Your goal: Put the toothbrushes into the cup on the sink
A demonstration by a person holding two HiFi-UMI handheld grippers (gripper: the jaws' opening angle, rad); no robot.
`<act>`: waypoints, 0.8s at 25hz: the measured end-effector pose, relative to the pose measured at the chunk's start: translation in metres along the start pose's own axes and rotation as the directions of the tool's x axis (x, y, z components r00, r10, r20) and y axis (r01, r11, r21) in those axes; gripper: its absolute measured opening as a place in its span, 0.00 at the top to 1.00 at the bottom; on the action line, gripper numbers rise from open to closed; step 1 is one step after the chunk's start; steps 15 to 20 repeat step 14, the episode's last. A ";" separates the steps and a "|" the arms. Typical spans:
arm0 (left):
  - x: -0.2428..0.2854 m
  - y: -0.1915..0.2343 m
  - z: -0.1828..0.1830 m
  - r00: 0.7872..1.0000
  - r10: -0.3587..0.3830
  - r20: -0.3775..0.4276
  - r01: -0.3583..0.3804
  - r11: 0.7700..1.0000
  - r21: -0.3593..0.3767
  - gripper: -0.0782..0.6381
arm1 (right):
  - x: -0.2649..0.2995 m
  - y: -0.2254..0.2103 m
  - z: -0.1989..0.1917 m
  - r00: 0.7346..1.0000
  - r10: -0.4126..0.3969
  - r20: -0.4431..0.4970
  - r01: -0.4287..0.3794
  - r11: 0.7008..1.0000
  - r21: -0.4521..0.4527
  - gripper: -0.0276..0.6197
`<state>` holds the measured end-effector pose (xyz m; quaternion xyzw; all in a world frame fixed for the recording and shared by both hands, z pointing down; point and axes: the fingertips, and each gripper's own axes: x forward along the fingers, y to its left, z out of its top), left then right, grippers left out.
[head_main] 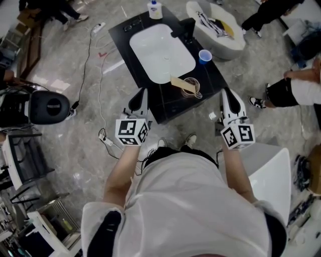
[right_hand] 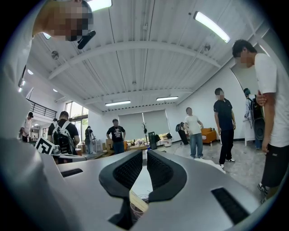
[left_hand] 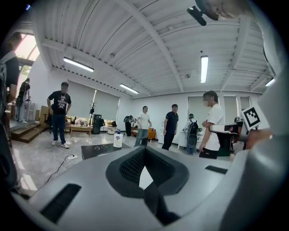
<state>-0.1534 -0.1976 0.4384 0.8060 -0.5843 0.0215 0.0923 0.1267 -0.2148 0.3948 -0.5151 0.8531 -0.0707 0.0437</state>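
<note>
In the head view a clear cup (head_main: 191,87) stands on the black sink counter (head_main: 165,108), right of the white basin (head_main: 161,52). Pale wooden toothbrushes (head_main: 181,83) lean in it, pointing left. My left gripper (head_main: 141,93) hovers at the counter's front left corner, jaws shut and empty (left_hand: 144,151). My right gripper (head_main: 226,93) hangs off the counter's front right edge, also shut with nothing held (right_hand: 145,152). Through the gap under its jaws, the right gripper view shows the cup (right_hand: 137,210) and a toothbrush (right_hand: 138,201) below.
A blue cup (head_main: 204,56), a black faucet (head_main: 183,29) and a soap bottle (head_main: 155,9) stand at the counter's far side. Cables and a power strip (head_main: 104,138) lie on the floor to the left. People stand around the room (left_hand: 58,113).
</note>
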 end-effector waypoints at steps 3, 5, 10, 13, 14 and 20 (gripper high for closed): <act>0.001 0.000 0.000 1.000 0.000 0.003 0.000 1.000 0.002 0.89 | 0.000 -0.001 -0.001 1.000 0.000 0.000 0.000 1.000 -0.001 0.87; 0.001 0.000 0.000 1.000 0.001 0.002 -0.001 1.000 0.004 0.89 | 0.000 -0.002 -0.001 1.000 -0.001 -0.002 0.001 1.000 -0.003 0.87; 0.004 -0.001 0.001 1.000 0.000 0.002 0.000 1.000 0.003 0.89 | 0.002 -0.004 -0.001 1.000 0.002 -0.004 -0.002 1.000 -0.003 0.87; 0.003 0.000 -0.001 1.000 0.001 -0.003 -0.001 1.000 0.000 0.89 | 0.005 -0.003 -0.002 1.000 0.005 -0.007 -0.005 1.000 -0.002 0.87; 0.003 0.001 -0.001 1.000 0.002 -0.005 -0.002 1.000 -0.002 0.89 | 0.006 -0.002 -0.002 1.000 0.007 -0.008 -0.007 1.000 -0.002 0.87; 0.003 0.001 -0.001 1.000 0.002 -0.005 -0.002 1.000 -0.002 0.89 | 0.006 -0.002 -0.002 1.000 0.007 -0.008 -0.007 1.000 -0.002 0.87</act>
